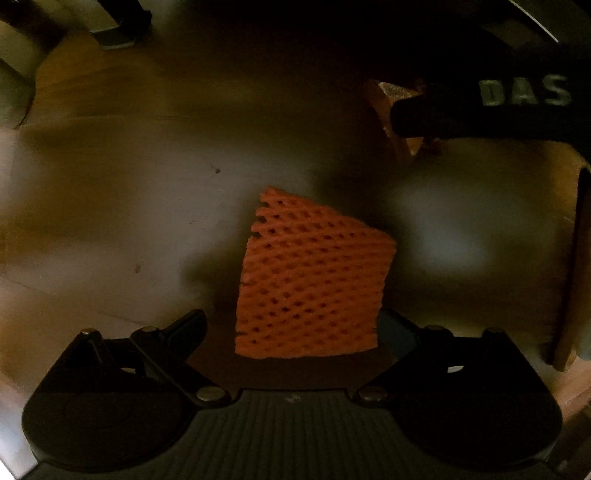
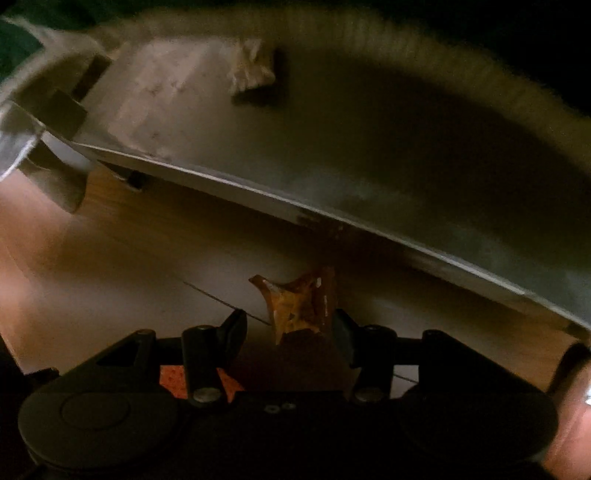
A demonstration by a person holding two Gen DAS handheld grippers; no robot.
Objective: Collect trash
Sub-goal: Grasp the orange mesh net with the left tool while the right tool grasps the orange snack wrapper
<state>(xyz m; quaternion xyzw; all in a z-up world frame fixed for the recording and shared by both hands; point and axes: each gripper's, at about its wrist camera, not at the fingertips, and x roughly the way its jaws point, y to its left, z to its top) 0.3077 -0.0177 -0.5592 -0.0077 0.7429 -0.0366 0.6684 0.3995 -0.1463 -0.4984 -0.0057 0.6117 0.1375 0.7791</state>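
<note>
While both open claws straddle their targets, left claw (image 1: 295,325) over the net (image 1: 312,277), right claw (image 2: 290,325) at the wrapper (image 2: 299,306) (neither pinched), each must next close.

Probably a home, dim and blurred: a wooden plank floor (image 1: 110,229) with furniture legs (image 1: 118,29) at its far edge, and a pale ribbed-edged panel (image 2: 332,147) lying beyond.

"DAS" in pale caps on black gripper body (image 1: 517,99), upper right.
</note>
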